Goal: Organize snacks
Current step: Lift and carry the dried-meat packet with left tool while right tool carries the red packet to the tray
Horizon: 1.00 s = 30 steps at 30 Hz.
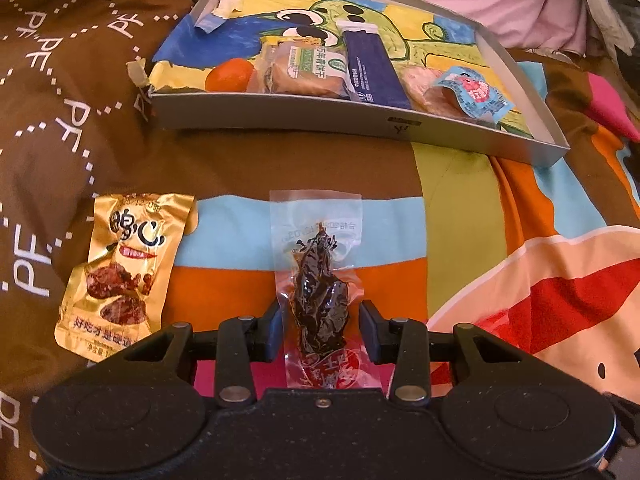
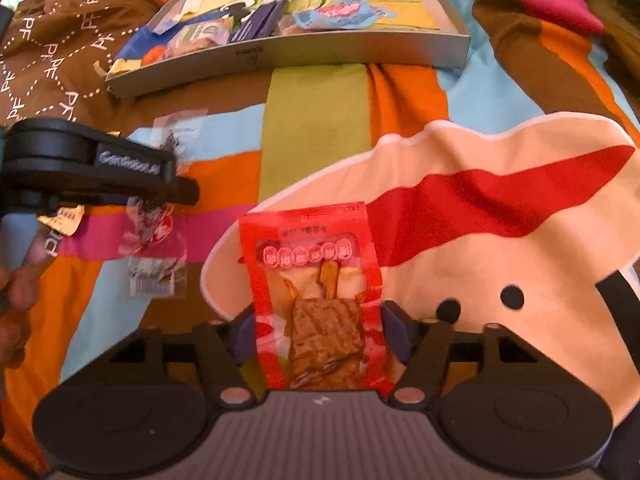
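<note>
A clear packet of dark dried snack [image 1: 320, 296] lies lengthwise between the fingers of my left gripper [image 1: 322, 332], which is shut on its sides just above the bedspread. From the right wrist view, that gripper [image 2: 180, 188] is at the left with the clear packet [image 2: 154, 236] running through it. My right gripper [image 2: 320, 336] is shut on a red packet of brown tofu [image 2: 320, 304]. A gold snack packet [image 1: 120, 272] lies on the bedspread to the left. The grey box [image 1: 320, 114] at the back holds several snacks.
Inside the box are a biscuit pack [image 1: 296, 68], a navy bar [image 1: 370, 68], a blue-and-red packet [image 1: 468, 90] and an orange round item [image 1: 230, 74]. A colourful striped bedspread [image 2: 320, 120] covers everything. A hand [image 2: 20, 280] holds the left gripper. The box [image 2: 320, 52] sits ahead.
</note>
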Tool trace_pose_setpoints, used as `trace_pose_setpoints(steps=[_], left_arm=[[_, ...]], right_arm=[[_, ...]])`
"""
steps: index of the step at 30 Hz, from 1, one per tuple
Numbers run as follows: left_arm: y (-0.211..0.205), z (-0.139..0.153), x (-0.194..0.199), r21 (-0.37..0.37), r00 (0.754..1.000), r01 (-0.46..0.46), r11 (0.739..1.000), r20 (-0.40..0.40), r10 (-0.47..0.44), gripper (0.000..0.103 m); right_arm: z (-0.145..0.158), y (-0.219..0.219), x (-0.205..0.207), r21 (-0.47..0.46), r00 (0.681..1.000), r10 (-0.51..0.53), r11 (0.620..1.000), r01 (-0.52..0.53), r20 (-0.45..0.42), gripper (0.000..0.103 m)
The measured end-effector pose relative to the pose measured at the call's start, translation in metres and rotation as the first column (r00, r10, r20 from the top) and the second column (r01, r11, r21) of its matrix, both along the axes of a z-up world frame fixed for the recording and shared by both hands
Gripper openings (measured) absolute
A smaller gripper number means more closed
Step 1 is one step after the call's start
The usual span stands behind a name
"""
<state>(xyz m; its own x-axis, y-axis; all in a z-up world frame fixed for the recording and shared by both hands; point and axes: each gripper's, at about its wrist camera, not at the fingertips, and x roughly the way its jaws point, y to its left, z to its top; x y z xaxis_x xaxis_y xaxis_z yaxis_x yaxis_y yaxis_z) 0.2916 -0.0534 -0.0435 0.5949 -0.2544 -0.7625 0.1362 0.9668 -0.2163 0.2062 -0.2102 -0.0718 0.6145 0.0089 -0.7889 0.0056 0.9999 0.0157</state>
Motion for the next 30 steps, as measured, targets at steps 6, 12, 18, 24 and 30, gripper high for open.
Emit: trace_pose_setpoints(steps=[6,12,18,24,30], left_arm=[[-0.002,0.000,-0.004,-0.020,0.999,0.045,0.999,0.012,-0.045,0.041],[-0.001,0.008,-0.017,-0.026,0.998,0.060,0.998,-0.016,-0.060,0.041],[0.003,0.022,-0.034,-0.012,0.997,0.074,0.997,-0.034,-0.075,0.041],[0.003,0.053,-0.045,-0.018,0.997,0.061,0.998,-0.041,-0.062,0.041],[0.005,0.093,-0.045,-0.026,0.997,0.044,0.999,-0.055,-0.046,0.041]], right_arm=[[0.001,-0.004,0.004,0.041,0.999,-0.035,0.999,0.034,0.023,0.056],[0.007,0.000,-0.013,0.036,0.998,-0.055,0.998,0.055,-0.005,0.049],[0.013,0.003,-0.027,0.039,0.997,-0.081,0.996,0.081,-0.015,0.050],[0.032,0.005,-0.039,-0.004,0.998,-0.067,0.998,0.067,-0.018,0.050],[0.076,0.000,-0.040,-0.014,0.998,-0.070,0.997,0.070,0.003,0.050]])
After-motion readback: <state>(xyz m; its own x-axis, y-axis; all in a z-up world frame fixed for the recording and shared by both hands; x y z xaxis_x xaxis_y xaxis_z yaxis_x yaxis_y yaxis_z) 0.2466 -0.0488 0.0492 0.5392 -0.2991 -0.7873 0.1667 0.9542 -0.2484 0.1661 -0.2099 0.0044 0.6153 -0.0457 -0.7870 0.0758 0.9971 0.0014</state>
